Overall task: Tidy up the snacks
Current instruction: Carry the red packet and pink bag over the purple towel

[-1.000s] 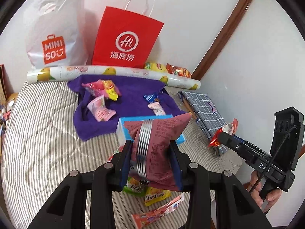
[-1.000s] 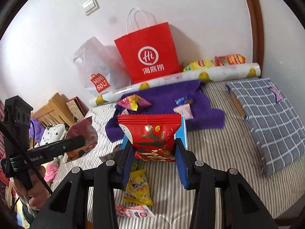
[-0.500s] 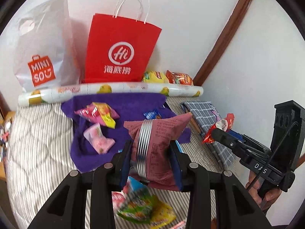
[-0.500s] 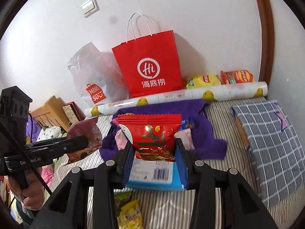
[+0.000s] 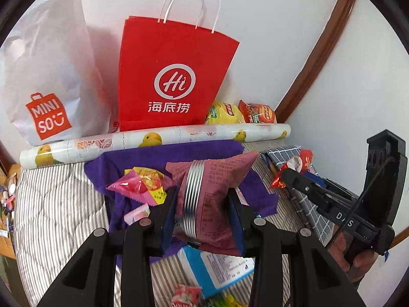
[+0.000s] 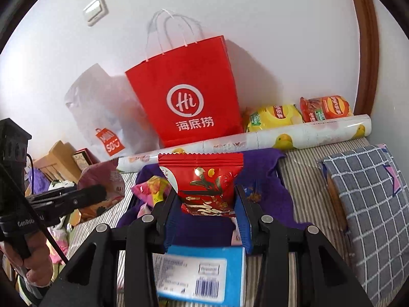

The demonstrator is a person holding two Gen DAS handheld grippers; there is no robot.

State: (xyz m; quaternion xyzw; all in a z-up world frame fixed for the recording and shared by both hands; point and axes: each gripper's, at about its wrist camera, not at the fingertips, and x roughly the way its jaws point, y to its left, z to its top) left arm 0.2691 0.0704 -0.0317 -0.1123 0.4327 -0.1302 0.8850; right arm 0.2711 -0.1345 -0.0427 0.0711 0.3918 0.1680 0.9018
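Maroon foil, squeezed tight: the left gripper (image 5: 202,215) is clamped on a maroon snack packet (image 5: 209,194), the packet's silver seam standing upright between the pads. Over on the other side, the right gripper (image 6: 205,220) is pinched on a red snack packet (image 6: 202,181), held up by its lower half with the serrated top edge level.

And both have travelled! A second ago the blue box (image 6: 202,273) lay ahead of the packets; now it sits low in both views, right under the fingers, and the purple cloth (image 5: 163,158) is beneath the two packets. The red paper bag (image 5: 173,81) and the white shopping bag (image 5: 43,76) loom much larger against the wall than they did. Neither grip has altered along the way, and the packets sit in the jaws just as before.

What that means: both snacks are in transit, carried side by side toward the back of the striped bedding (image 5: 56,204). The pink-and-yellow packet (image 5: 143,184) already lies on the cloth, just left of the maroon one, and two chip bags (image 6: 299,112) rest behind the printed roll (image 6: 319,133). My read is that the carry is nearly over; whether the drop goes on the cloth or into the red bag is not yet clear.
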